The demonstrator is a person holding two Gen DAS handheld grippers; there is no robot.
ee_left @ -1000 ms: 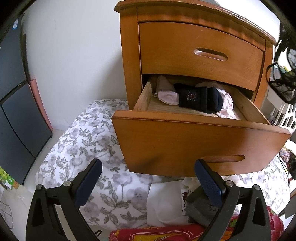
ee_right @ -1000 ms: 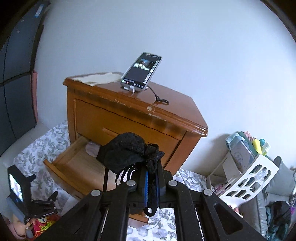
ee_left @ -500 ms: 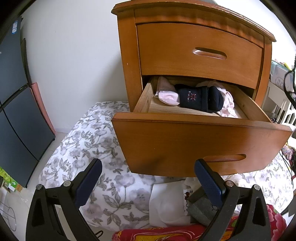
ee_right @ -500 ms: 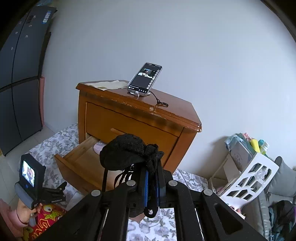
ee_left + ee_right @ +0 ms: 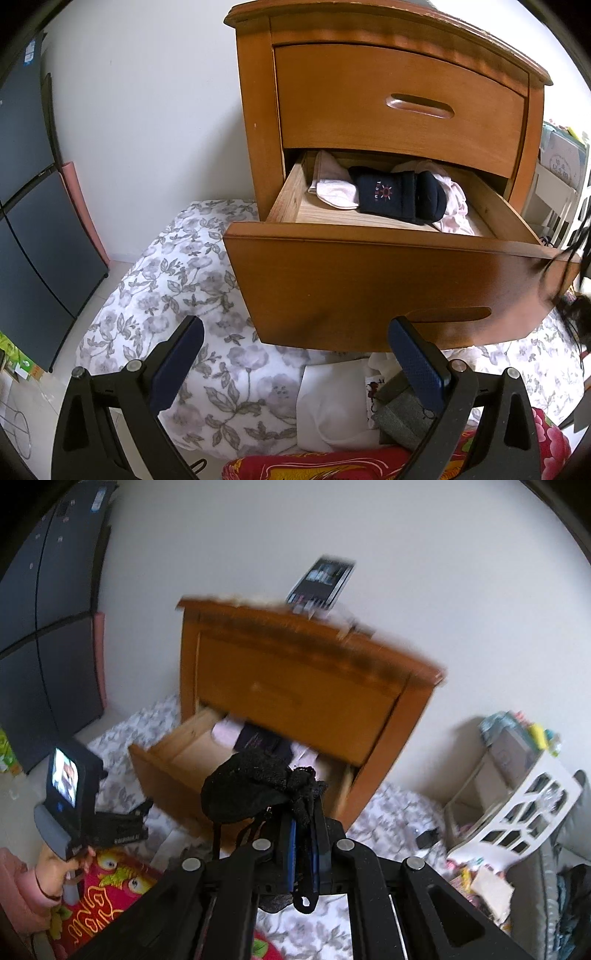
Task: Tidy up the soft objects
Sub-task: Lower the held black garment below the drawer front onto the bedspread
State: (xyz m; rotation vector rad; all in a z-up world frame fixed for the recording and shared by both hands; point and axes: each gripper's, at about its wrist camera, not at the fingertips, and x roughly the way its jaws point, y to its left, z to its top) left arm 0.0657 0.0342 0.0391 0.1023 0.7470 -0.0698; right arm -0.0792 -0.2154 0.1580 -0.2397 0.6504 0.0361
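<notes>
**Carry the black garment over the drawer rim before letting go**

The right hand-held gripper [image 5: 301, 853] is clamped tight on a bunched black garment [image 5: 255, 788], lacy, with thin straps dangling below the jaws. The bundle hangs in the air in front of the open lower drawer [image 5: 388, 288] of the wooden nightstand [image 5: 399, 96], not yet over its rim. The right view is blurred, so the exact gap to the drawer front is hard to judge.

The left hand-held gripper [image 5: 295, 354] stands wide open and empty, low in front of the drawer face, above a floral sheet [image 5: 177, 280] on which a few more soft items lie, among them a white cloth [image 5: 332, 402] and a grey piece [image 5: 400, 417].

The drawer already holds a navy sock bundle [image 5: 395, 195] in the middle, a pink cloth [image 5: 334, 186] to its left and pale fabric [image 5: 456, 214] to its right. The bare wood near the drawer front looks like the best landing spot.

To do this step well, I would:
- bring the garment in from above so that the trailing straps clear the drawer front rather than snag on it;
- lower it until the fabric rests on the wood, and only then release;
- keep the bundle low enough to pass under the closed upper drawer;
- hold the left hand-held gripper clear of the drawer face.

The main risk is a strap caught on the rim or on a finger after release.
</notes>
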